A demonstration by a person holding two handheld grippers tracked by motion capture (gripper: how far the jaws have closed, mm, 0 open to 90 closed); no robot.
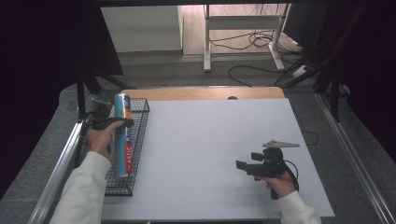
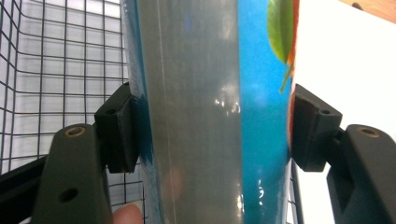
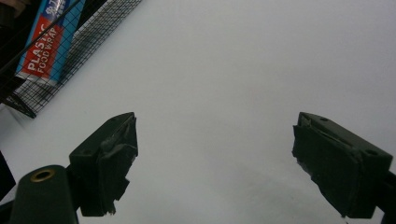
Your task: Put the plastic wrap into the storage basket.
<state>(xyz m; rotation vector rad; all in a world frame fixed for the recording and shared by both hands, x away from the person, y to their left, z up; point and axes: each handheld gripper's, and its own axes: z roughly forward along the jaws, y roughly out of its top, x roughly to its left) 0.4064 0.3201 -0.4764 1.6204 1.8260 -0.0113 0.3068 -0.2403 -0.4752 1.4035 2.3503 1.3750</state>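
Note:
A tall blue and silver can (image 1: 122, 105) stands upright over the far end of a black wire basket (image 1: 138, 140) at the table's left edge. My left gripper (image 1: 122, 122) is shut on the can; in the left gripper view both pads (image 2: 122, 133) press the can (image 2: 210, 112) from either side. A plastic food wrap box (image 1: 125, 156) lies lengthwise in the basket. My right gripper (image 1: 243, 165) hovers open over the white table at the front right, with nothing between its jaws (image 3: 212, 163).
The white tabletop (image 1: 215, 140) is bare between the basket and the right gripper. A wooden strip (image 1: 205, 93) runs along the far edge. Metal rails flank the table, and cables lie on the floor beyond.

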